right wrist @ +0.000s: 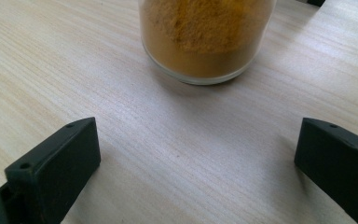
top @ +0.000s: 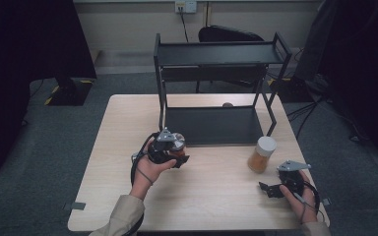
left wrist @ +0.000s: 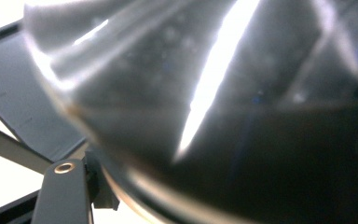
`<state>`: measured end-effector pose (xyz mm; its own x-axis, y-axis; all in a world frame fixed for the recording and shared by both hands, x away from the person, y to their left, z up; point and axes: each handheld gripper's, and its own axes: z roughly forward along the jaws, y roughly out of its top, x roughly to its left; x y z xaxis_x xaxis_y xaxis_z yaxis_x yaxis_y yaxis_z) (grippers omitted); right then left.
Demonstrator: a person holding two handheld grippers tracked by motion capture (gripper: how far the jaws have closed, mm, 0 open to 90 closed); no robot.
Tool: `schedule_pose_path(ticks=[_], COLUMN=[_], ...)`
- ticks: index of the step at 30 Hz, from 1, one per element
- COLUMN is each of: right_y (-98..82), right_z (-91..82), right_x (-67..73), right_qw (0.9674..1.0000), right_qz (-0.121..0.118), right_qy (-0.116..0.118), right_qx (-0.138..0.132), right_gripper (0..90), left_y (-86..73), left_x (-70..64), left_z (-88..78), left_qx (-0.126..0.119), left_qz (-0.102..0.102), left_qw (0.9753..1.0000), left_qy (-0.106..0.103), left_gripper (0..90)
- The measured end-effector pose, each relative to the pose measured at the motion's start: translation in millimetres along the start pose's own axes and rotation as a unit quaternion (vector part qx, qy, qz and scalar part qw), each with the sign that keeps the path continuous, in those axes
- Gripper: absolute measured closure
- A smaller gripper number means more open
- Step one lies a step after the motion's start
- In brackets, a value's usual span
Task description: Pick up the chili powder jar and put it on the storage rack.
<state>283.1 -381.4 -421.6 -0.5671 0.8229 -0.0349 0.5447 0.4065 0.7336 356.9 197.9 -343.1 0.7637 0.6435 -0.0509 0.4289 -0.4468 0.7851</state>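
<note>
Left of the frame's centre, the left claw [top: 178,156] pinches a dark jar [top: 176,142] just before the shelf rack [top: 211,125], likely to lift it on, while the right claw [top: 270,189], spread, waits near the yellow spice jar [top: 262,154] on the surface [top: 211,196].

The table [top: 211,196] is pale wood with a fine straight grain; the rack [top: 216,54] on it is black, shelves and frame alike. The jar [top: 262,155] is clear glass with a white lid and orange-yellow powder inside; the left gripper [top: 179,158] holds a dark jar [top: 177,142] with a silvery lid; the right gripper [top: 268,189] is black with a grey plate; the sleeves are beige; the floor is grey carpet.
</note>
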Motion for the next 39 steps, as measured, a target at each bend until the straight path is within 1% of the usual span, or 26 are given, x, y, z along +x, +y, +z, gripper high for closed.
schedule_pose_path(ticks=[3, 5, 6, 7, 8, 9, 10, 11, 13, 15, 16, 17, 18, 19, 21, 23, 24, 25, 27, 29, 34, 35, 36, 39], right_y=[0.0, 0.0, 0.0, 0.0, 0.0, 0.0, 0.0, 0.0, 0.0, 0.0, 0.0, 0.0, 0.0, 0.0, 0.0, 0.0, 0.0, 0.0, 0.0, 0.0, 0.0, 0.0, 0.0, 0.0], right_z=[0.0, 0.0, 0.0, 0.0, 0.0, 0.0, 0.0, 0.0, 0.0, 0.0, 0.0, 0.0, 0.0, 0.0, 0.0, 0.0, 0.0, 0.0, 0.0, 0.0, 0.0, 0.0, 0.0, 0.0], right_x=[0.0, 0.0, 0.0, 0.0, 0.0, 0.0, 0.0, 0.0, 0.0, 0.0, 0.0, 0.0, 0.0, 0.0, 0.0, 0.0, 0.0, 0.0, 0.0, 0.0, 0.0, 0.0, 0.0, 0.0], right_qw=[1.0, 1.0, 1.0, 1.0, 1.0, 1.0, 1.0, 1.0, 1.0, 1.0, 1.0, 1.0, 1.0, 1.0, 1.0, 1.0, 1.0, 1.0, 1.0, 1.0, 1.0, 1.0, 1.0, 1.0], right_qz=[0.0, 0.0, 0.0, 0.0, 0.0, 0.0, 0.0, 0.0, 0.0, 0.0, 0.0, 0.0, 0.0, 0.0, 0.0, 0.0, 0.0, 0.0, 0.0, 0.0, 0.0, 0.0, 0.0, 0.0], right_qy=[0.0, 0.0, 0.0, 0.0, 0.0, 0.0, 0.0, 0.0, 0.0, 0.0, 0.0, 0.0, 0.0, 0.0, 0.0, 0.0, 0.0, 0.0, 0.0, 0.0, 0.0, 0.0, 0.0, 0.0], right_qx=[0.0, 0.0, 0.0, 0.0, 0.0, 0.0, 0.0, 0.0, 0.0, 0.0, 0.0, 0.0, 0.0, 0.0, 0.0, 0.0, 0.0, 0.0, 0.0, 0.0, 0.0, 0.0, 0.0, 0.0], right_gripper=[0.0, 0.0, 0.0, 0.0, 0.0, 0.0, 0.0, 0.0, 0.0, 0.0, 0.0, 0.0, 0.0, 0.0, 0.0, 0.0, 0.0, 0.0, 0.0, 0.0, 0.0, 0.0, 0.0, 0.0], left_y=[10.8, 16.1, 16.1, 22.1, 22.1, 27.2, 27.2, 29.8, 31.4, 37.9, 37.9, 43.6, 43.6, 47.5, 49.5, 57.9, 57.9, 63.7, 66.5, 72.6, 80.4, 85.3, 85.3, 95.1], left_x=[1.4, 3.2, 3.2, 2.9, 2.9, 5.4, 5.4, 7.4, 8.5, 9.4, 9.4, 10.0, 10.0, 11.8, 12.9, 13.1, 13.1, 13.4, 13.0, 14.0, 16.4, 16.4, 16.4, 16.8], left_z=[0.2, 0.5, 0.5, 0.8, 0.8, 1.6, 1.6, 2.4, 2.9, 3.9, 3.9, 4.7, 4.7, 5.2, 5.4, 5.5, 5.5, 5.5, 5.3, 4.3, 2.8, 2.0, 2.0, -0.1], left_qx=[0.001, -0.001, -0.001, 0.004, 0.004, 0.006, 0.006, 0.003, 0.002, 0.002, 0.002, 0.004, 0.004, 0.004, 0.003, 0.006, 0.006, 0.008, 0.009, 0.006, 0.002, 0.003, 0.003, 0.004], left_qz=[0.005, 0.004, 0.004, 0.007, 0.007, 0.005, 0.005, -0.001, -0.004, -0.003, -0.003, -0.002, -0.002, -0.005, -0.008, -0.004, -0.004, 0.0, 0.003, 0.001, 0.0, 0.002, 0.002, 0.007], left_qw=[1.0, 1.0, 1.0, 1.0, 1.0, 1.0, 1.0, 1.0, 1.0, 1.0, 1.0, 1.0, 1.0, 1.0, 1.0, 1.0, 1.0, 1.0, 1.0, 1.0, 1.0, 1.0, 1.0, 1.0], left_qy=[0.0, -0.001, -0.001, 0.002, 0.002, -0.002, -0.002, -0.004, -0.005, -0.003, -0.003, -0.001, -0.001, -0.003, -0.004, -0.002, -0.002, -0.002, 0.0, -0.002, -0.004, -0.001, -0.001, 0.004], left_gripper=[29.7, 29.7, 29.7, 29.7, 29.7, 29.7, 29.7, 29.7, 29.8, 29.8, 29.8, 29.8, 29.8, 29.8, 29.9, 29.9, 29.9, 29.9, 29.9, 29.9, 30.0, 30.0, 30.0, 30.0])
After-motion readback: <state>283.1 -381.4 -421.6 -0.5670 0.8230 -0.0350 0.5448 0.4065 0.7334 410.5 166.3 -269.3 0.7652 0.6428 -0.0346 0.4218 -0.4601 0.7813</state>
